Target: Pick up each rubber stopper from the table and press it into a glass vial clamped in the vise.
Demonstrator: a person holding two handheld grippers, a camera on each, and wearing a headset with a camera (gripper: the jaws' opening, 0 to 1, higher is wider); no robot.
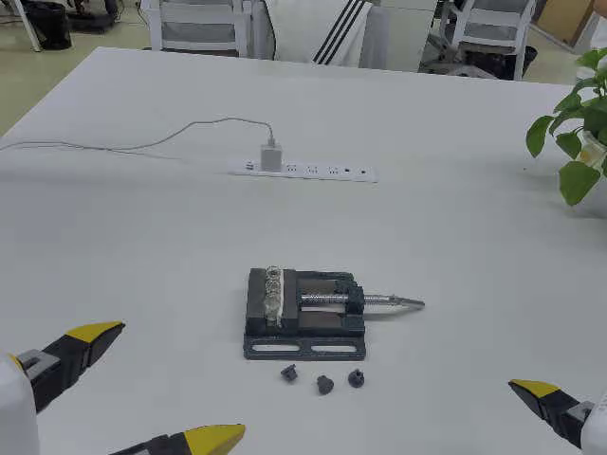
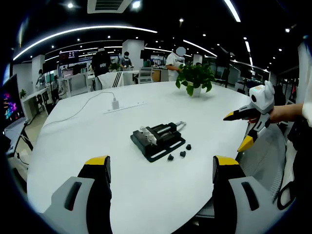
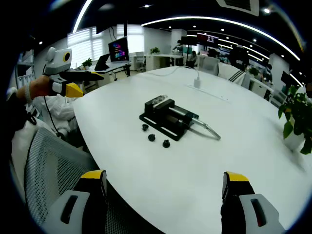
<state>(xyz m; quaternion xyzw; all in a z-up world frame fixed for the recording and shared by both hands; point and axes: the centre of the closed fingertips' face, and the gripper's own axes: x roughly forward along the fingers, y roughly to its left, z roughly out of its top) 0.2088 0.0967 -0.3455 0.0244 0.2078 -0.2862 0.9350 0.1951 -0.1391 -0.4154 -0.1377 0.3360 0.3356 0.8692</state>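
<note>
A dark vise [image 1: 313,332] sits mid-table with several glass vials [image 1: 274,289] clamped upright in its jaws. Three dark rubber stoppers [image 1: 289,373] [image 1: 324,384] [image 1: 357,378] lie loose on the table just in front of it. My left gripper [image 1: 166,384] hovers open at the lower left, well clear of the stoppers. A yellow-tipped jaw of my right gripper [image 1: 536,389] enters at the lower right. In the left gripper view the vise [image 2: 158,136] and stoppers [image 2: 182,154] lie ahead of my left gripper [image 2: 161,163]. My right gripper [image 3: 165,176] is open, with the vise [image 3: 168,117] beyond it.
A white power strip [image 1: 303,171] with a plugged charger and cable lies behind the vise. A potted plant [image 1: 579,133] stands at the right edge. Chairs [image 1: 199,24] line the far side. The near table edge runs under both grippers.
</note>
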